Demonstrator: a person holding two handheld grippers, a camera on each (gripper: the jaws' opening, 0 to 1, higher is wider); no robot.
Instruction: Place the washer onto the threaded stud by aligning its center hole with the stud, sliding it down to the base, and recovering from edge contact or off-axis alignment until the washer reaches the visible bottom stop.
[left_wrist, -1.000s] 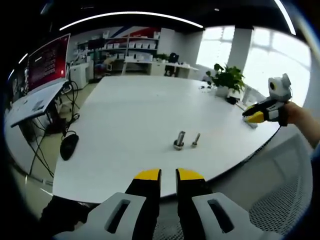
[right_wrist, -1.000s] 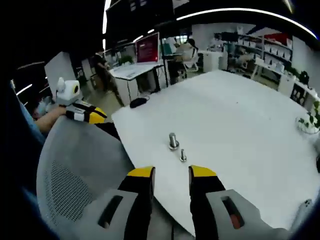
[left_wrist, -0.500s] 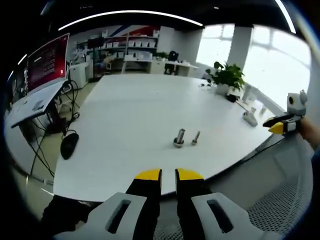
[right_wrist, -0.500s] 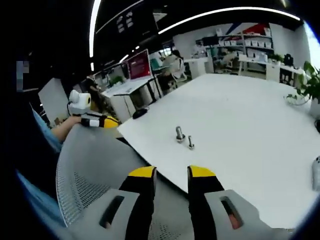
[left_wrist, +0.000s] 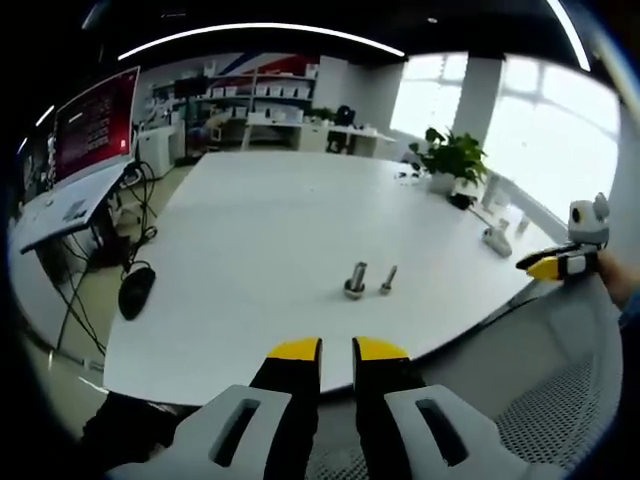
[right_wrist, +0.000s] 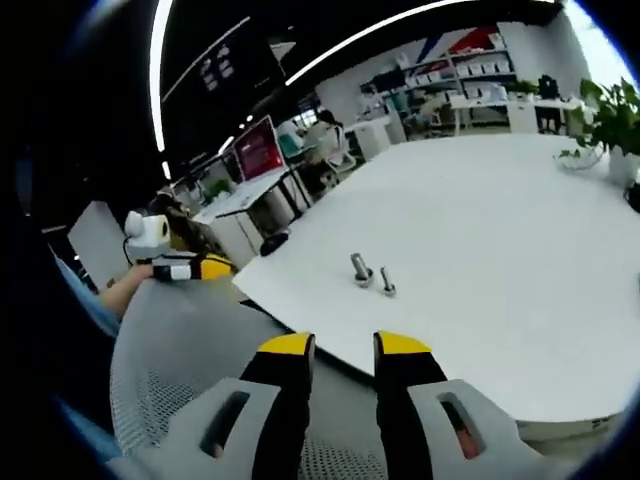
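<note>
The right gripper (left_wrist: 545, 266) now sits slightly lower and further in from the edge of the left gripper view than half a second ago, and in the right gripper view the left gripper (right_wrist: 215, 267) has drifted lower against the grey mesh chair back (right_wrist: 190, 340).

The large white table (left_wrist: 260, 215) carries the work pieces near its front edge. A potted plant (left_wrist: 452, 158) stands at the far side, and a black mouse (left_wrist: 136, 291) lies on a side desk.

The left gripper (left_wrist: 335, 352) hangs off the table edge, jaws a narrow gap apart and holding nothing. The right gripper (right_wrist: 343, 347) is likewise slightly parted and empty.

The threaded stud (left_wrist: 356, 280) stands upright on the table — a collar at its base may be the washer; I cannot tell. A smaller bolt (left_wrist: 387, 281) stands just beside it.
</note>
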